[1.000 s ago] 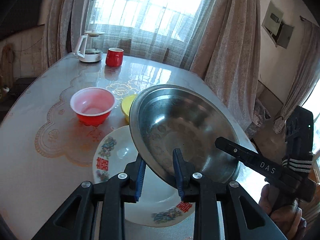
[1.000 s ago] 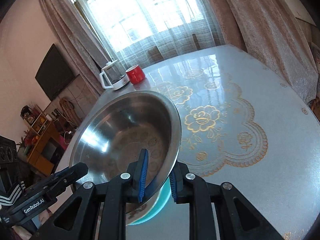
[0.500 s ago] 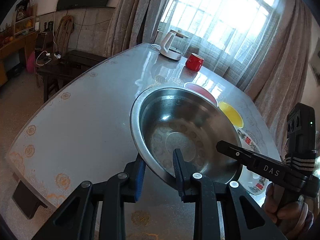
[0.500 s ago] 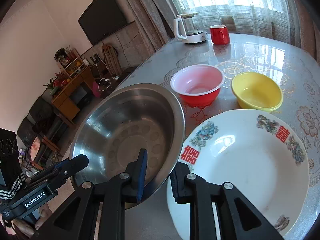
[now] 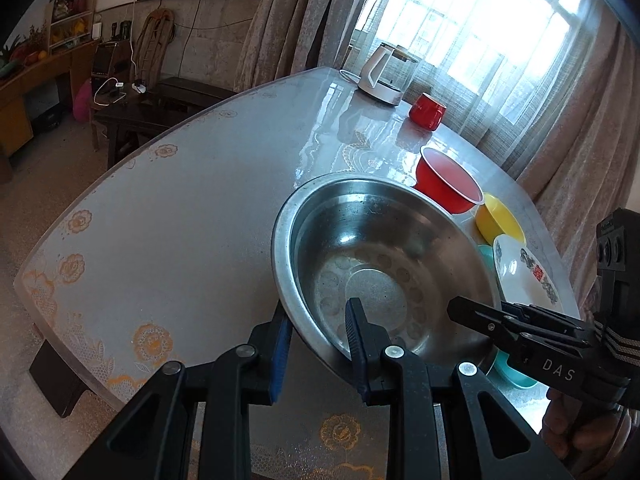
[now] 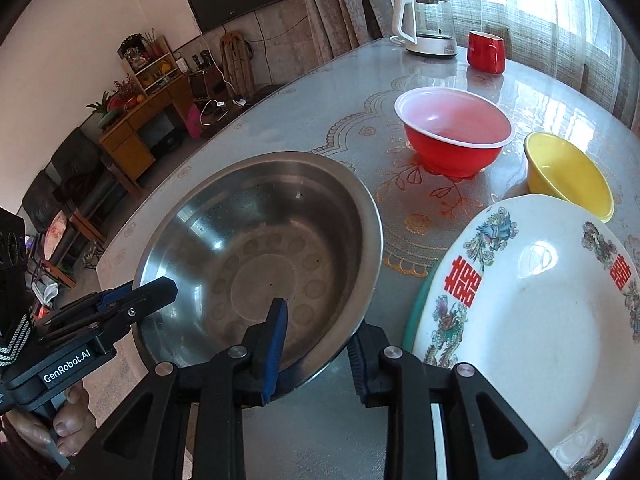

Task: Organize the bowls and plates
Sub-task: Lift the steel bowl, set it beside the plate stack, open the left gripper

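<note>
A steel bowl point(image 5: 380, 248) point(image 6: 256, 240) sits low on the table, left of a white patterned plate point(image 6: 540, 320) point(image 5: 524, 280). My left gripper point(image 5: 318, 340) is shut on the bowl's near rim, one pad outside and one inside. My right gripper point(image 6: 316, 348) straddles the opposite rim; its jaws are opening, and the outer pad stands clear of the steel. Each gripper shows in the other's view, the right one point(image 5: 480, 316) and the left one point(image 6: 160, 292). A red bowl point(image 6: 452, 140) point(image 5: 448, 188) and a yellow bowl point(image 6: 564, 172) point(image 5: 500, 220) stand beyond.
A teal dish point(image 5: 512, 372) point(image 6: 416, 312) lies under the white plate. A kettle point(image 6: 428, 24) and a red mug point(image 6: 486, 52) stand at the far end by the curtained window. The table's edge point(image 5: 60, 280) curves round on the left, with furniture beyond.
Both grippers carried the steel bowl from above the white plate to the left and down toward the table. The right gripper's jaws have widened around the rim.
</note>
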{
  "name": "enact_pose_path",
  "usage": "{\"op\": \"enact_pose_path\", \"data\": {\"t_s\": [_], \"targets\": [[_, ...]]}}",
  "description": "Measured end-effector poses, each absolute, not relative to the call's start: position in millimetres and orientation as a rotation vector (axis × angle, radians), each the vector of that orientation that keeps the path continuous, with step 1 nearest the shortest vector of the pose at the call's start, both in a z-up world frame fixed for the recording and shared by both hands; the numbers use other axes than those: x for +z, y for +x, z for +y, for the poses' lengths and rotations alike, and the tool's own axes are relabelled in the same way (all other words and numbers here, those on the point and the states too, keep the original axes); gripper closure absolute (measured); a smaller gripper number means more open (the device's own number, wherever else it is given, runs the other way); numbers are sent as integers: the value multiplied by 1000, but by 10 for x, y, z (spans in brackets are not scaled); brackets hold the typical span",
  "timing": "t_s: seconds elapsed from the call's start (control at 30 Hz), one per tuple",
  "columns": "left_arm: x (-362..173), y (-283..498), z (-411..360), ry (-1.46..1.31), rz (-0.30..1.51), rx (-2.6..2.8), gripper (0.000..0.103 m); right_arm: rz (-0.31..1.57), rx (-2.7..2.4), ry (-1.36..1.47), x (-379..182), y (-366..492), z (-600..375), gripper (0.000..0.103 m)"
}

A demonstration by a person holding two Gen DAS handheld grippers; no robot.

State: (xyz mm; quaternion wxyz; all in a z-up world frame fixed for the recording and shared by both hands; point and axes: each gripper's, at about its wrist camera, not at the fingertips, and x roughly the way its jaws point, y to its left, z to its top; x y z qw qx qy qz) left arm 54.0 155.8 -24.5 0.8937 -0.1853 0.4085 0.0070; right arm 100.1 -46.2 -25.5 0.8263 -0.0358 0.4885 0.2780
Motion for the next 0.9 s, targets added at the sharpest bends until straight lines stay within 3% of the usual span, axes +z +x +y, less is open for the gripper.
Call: {"op": "enact_pose_path", "data": {"t_s": [0.57, 0.9], "targets": [[55, 487, 1701, -334, 743, 107, 67, 921, 543, 24, 33, 953, -860, 68], [306, 877, 1050, -234, 747, -42, 64, 880, 349, 250, 234, 1238, -1875, 68]]}}
